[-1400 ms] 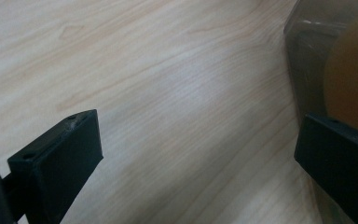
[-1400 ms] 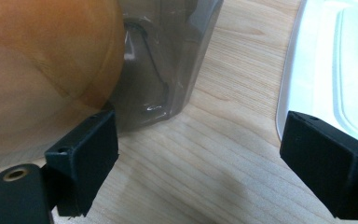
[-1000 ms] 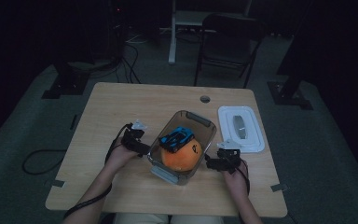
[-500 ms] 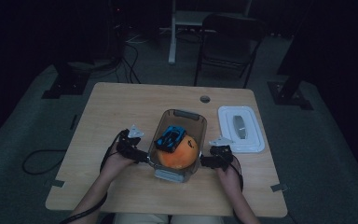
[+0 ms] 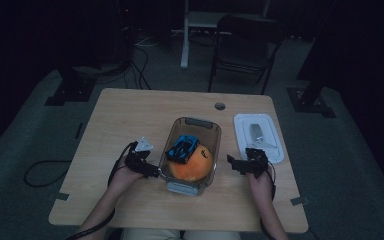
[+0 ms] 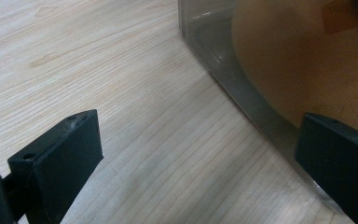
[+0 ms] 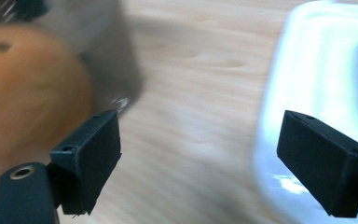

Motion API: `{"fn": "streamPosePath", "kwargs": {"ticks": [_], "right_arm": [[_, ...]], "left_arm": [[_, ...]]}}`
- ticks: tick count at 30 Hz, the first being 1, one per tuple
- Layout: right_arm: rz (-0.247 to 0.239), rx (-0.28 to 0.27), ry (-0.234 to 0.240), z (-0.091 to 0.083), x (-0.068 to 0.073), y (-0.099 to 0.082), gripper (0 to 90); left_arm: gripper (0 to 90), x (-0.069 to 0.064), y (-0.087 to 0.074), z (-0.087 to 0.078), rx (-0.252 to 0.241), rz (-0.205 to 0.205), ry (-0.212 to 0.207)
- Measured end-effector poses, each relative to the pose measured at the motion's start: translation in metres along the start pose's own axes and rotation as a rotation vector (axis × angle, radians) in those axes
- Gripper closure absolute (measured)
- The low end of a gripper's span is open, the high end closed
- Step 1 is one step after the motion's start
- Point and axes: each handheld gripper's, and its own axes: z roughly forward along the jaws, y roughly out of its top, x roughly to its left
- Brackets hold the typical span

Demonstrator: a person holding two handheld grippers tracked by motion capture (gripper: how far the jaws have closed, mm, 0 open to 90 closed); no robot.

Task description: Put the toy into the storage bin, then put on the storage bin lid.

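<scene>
A clear plastic container [image 5: 199, 123] stands mid-table holding a blue toy car [image 5: 182, 148] and a large orange ball [image 5: 190, 169]. My left gripper [image 5: 151, 170] sits at the container's near left wall. In the left gripper view it [image 6: 200, 158] stands open over bare wood, its right jaw against the clear wall [image 6: 223, 70], with the ball [image 6: 303, 60] behind. My right gripper [image 5: 234, 164] hovers between the container and a white lid [image 5: 257, 134]. Its jaws [image 7: 200, 163] have just been opening and stand open, with nothing between them but table.
The white lid [image 7: 326, 70] lies flat near the table's right edge. A cable hole [image 5: 220, 106] sits at the back of the wooden table [image 5: 130, 115]. A chair [image 5: 247, 45] and stand bases stand on the floor beyond.
The right gripper has pulled away from the container's right side toward the lid. The left gripper stays at the left wall. The container has shifted slightly.
</scene>
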Motion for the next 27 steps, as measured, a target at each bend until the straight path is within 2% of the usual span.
{"fn": "streamPosePath", "kwargs": {"ticks": [2,4,6,8,11,14,17,21,27], "right_arm": [[-0.009,0.013,-0.038,-0.005,-0.006,0.004,12.2],[-0.023,0.022,-0.070,-0.009,-0.011,0.006,11.5],[-0.025,0.029,-0.090,-0.011,-0.015,0.007,11.5],[-0.016,0.039,-0.115,-0.013,-0.020,0.007,11.5],[0.015,0.035,-0.125,-0.016,-0.029,0.007,11.8],[0.041,0.042,-0.158,-0.017,-0.039,0.008,14.2],[0.033,0.065,-0.192,-0.014,-0.048,0.010,20.2],[0.041,0.086,-0.206,-0.009,-0.057,0.014,23.2],[0.057,0.083,-0.225,-0.001,-0.068,0.020,28.1]], "left_arm": [[1.5,0.004,0.001,0.002,-0.015,0.002,0.016],[1.5,0.009,0.002,0.004,-0.051,-0.010,0.007],[1.5,0.012,0.002,0.006,-0.066,-0.017,0.005],[1.5,0.014,0.003,0.009,-0.063,-0.010,0.004],[1.5,0.015,0.003,0.012,-0.056,-0.009,0.018],[1.4,0.013,0.003,0.013,-0.053,-0.007,0.012],[1.4,0.011,0.003,0.015,-0.048,0.002,0.008],[1.5,0.009,0.003,0.015,-0.050,0.006,0.018],[1.5,0.007,0.002,0.015,-0.044,-0.003,0.023]]}}
